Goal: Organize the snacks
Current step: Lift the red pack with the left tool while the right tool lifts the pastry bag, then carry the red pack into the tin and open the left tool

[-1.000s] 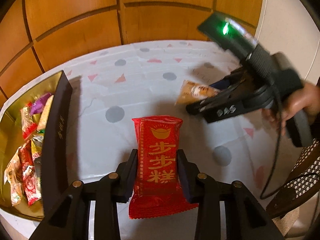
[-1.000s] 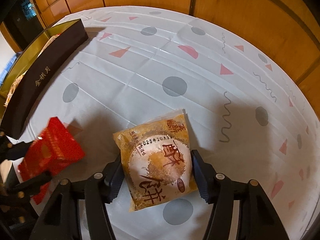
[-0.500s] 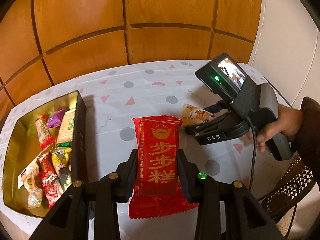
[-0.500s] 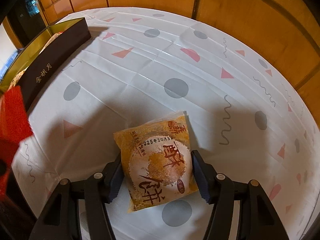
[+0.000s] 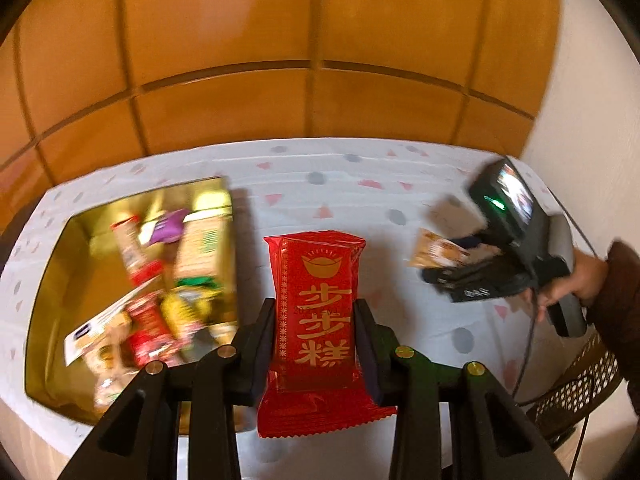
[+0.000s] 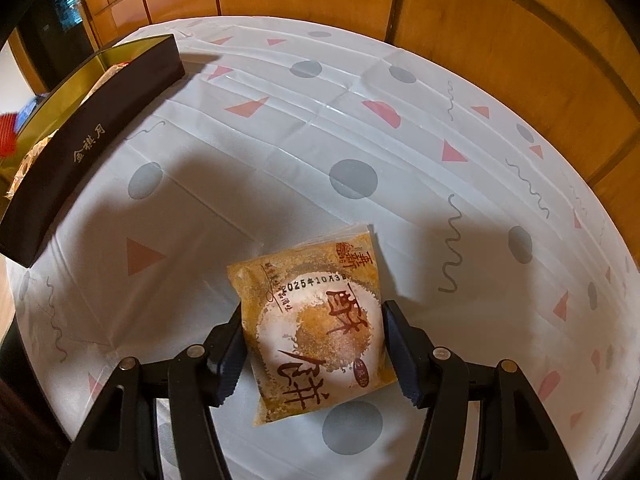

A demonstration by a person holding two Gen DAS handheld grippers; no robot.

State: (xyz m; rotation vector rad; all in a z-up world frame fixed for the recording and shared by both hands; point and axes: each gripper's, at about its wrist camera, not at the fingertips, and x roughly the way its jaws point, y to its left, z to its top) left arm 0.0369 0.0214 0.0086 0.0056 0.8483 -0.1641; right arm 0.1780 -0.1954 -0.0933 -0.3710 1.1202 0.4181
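My left gripper [image 5: 315, 328] is shut on a red snack packet with gold characters [image 5: 316, 320] and holds it up above the table's near edge, right of the gold-lined box [image 5: 52, 280]. The box holds several wrapped snacks [image 5: 160, 280]. My right gripper [image 6: 314, 340] is shut on a tan pastry packet [image 6: 316, 328] above the tablecloth. It also shows in the left wrist view [image 5: 472, 280], with its packet [image 5: 438, 254], at the right. The box's dark wall [image 6: 96, 140] lies far left in the right wrist view.
A round table with a white patterned cloth [image 6: 360, 140] stands against wood wall panels [image 5: 320, 40]. A wicker chair [image 5: 580, 392] is at the right edge. A cable [image 5: 528, 344] hangs from the right gripper.
My left gripper has risen and swung left with the red packet, so the box interior now shows more fully. My right gripper holds the pastry packet almost still.
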